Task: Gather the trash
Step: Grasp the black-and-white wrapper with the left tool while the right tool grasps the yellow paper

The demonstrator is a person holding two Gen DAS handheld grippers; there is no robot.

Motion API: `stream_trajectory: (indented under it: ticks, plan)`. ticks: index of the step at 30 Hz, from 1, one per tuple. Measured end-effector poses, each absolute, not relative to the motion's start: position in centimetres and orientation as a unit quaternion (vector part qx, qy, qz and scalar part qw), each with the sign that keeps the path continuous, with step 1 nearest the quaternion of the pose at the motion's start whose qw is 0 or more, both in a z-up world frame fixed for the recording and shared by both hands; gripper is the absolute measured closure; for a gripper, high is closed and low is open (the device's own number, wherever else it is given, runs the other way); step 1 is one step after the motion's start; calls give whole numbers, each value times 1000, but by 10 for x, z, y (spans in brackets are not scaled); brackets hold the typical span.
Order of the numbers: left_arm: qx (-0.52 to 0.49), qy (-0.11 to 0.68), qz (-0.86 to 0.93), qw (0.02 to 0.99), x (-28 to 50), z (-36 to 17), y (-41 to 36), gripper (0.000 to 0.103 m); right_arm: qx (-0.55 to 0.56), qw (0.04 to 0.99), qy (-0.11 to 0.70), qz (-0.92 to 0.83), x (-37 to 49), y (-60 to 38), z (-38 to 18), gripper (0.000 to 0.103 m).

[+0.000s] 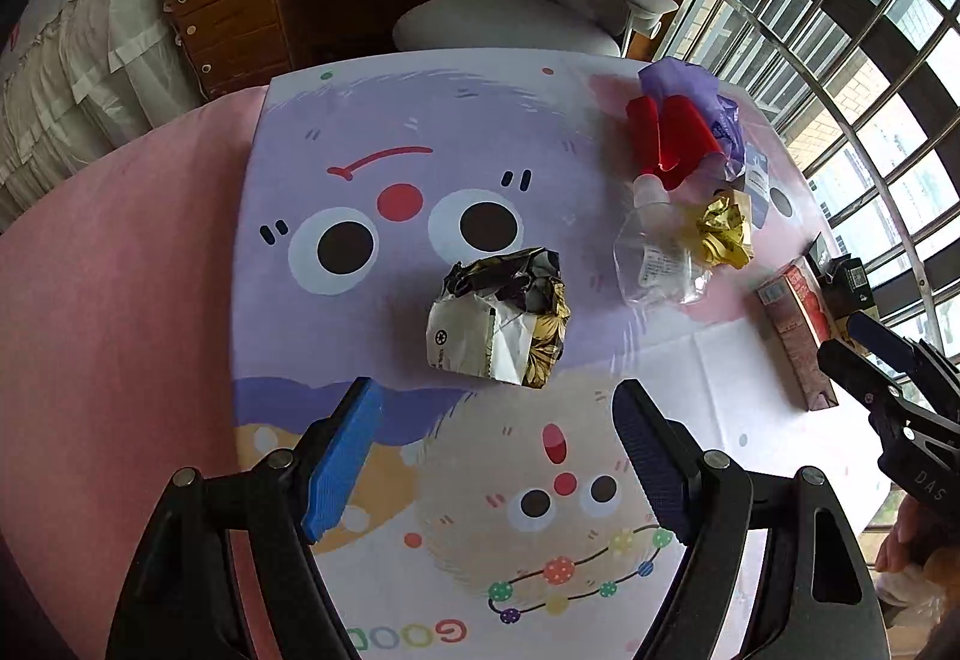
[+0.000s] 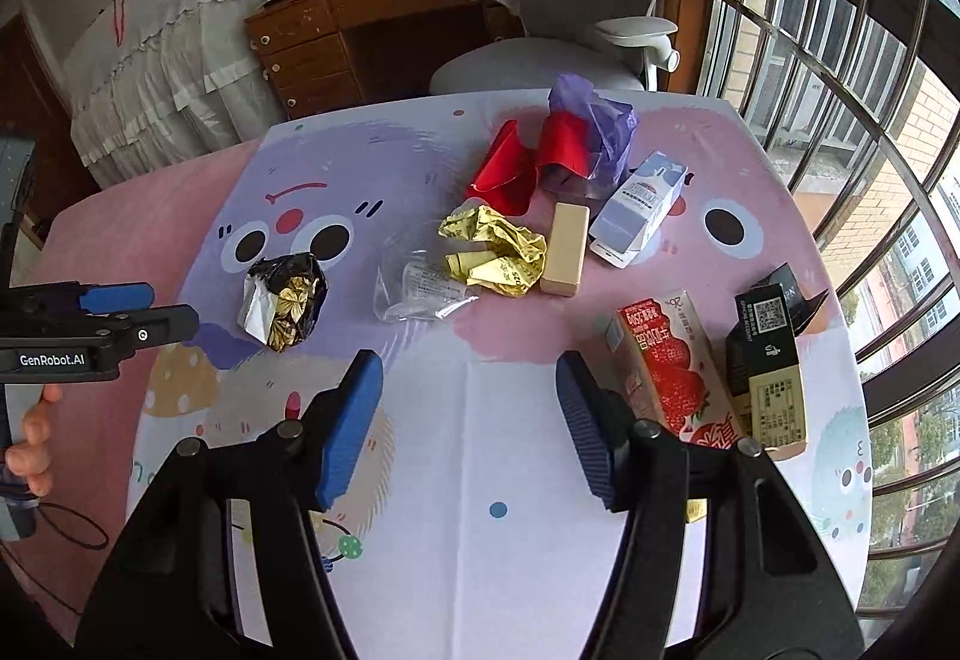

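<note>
Right in front of the left gripper (image 1: 495, 450), jaws spread wide and holding nothing, sits the crumpled black-and-gold wrapper (image 1: 501, 318), just past the fingertips and lined up between them. The right gripper (image 2: 468, 420) is spread apart and empty too, hovering over a bare patch of the cartoon tablecloth (image 2: 480, 480).

Progress-wise, I'd say basically nothing is collected yet. Everything's loose on the table: a squashed clear bottle (image 2: 420, 288), a yellow wrapper (image 2: 498, 252), a beige box (image 2: 567, 249), a white-and-blue carton (image 2: 639, 207), red cups (image 2: 528, 165) with a purple bag (image 2: 591, 114), a strawberry carton (image 2: 672, 366) and a black-and-gold box (image 2: 768, 360). No bin visible, so can't tell where it all goes.

Room looks fine around that first wrapper, open cloth on all sides. The two boxes on the right sit close to the table edge by the window, so a nudge could tip them off.
</note>
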State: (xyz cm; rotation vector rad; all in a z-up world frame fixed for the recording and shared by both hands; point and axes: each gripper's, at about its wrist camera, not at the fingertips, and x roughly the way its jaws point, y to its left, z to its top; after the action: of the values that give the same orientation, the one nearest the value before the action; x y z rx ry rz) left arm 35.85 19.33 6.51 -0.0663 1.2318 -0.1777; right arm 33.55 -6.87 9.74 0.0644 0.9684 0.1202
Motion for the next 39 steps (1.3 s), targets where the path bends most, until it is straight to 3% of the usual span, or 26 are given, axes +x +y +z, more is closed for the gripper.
stream_trajectory:
  ticks: [9,16,22,38,39]
  plan:
    - [6,613,-112,782,422,2,171,22,105,869,483,28,400,-70,67,46]
    - [9,622,-135,771,437,-18,167,36,241,819,521,-12,433,-96,48,46]
    - [26,610,-142,779,438,-16,161,44,319,779,537,-59,452,-117,35,46]
    - [-11,558,-121,821,444,42,179,45,410,689,588,-106,493,-126,-19,46]
    - [-12,557,-120,822,442,43,180,45,414,690,584,-106,491,-125,-21,49]
